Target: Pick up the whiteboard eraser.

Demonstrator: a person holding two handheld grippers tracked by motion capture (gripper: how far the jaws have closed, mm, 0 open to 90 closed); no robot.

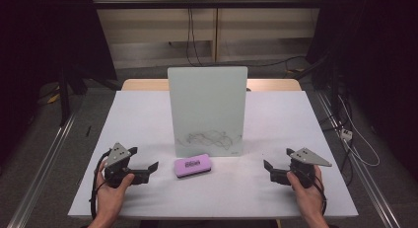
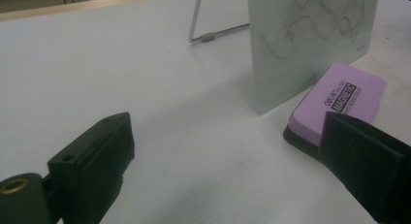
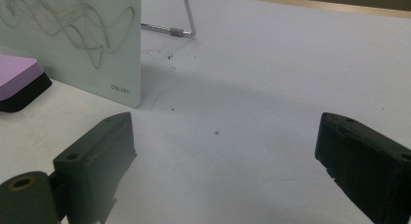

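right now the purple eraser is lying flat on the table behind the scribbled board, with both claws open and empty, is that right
Not quite: the purple eraser lies flat on the table in front of the scribbled board, on the person's side, as the high view shows. The rest holds: the left claw and the right claw are both open and empty.

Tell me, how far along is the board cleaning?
Nothing looks done: grey scribbles still mark the standing whiteboard. The purple eraser lies untouched on the table before it. Left gripper and right gripper both rest open and empty. Picking up the eraser and wiping remain.
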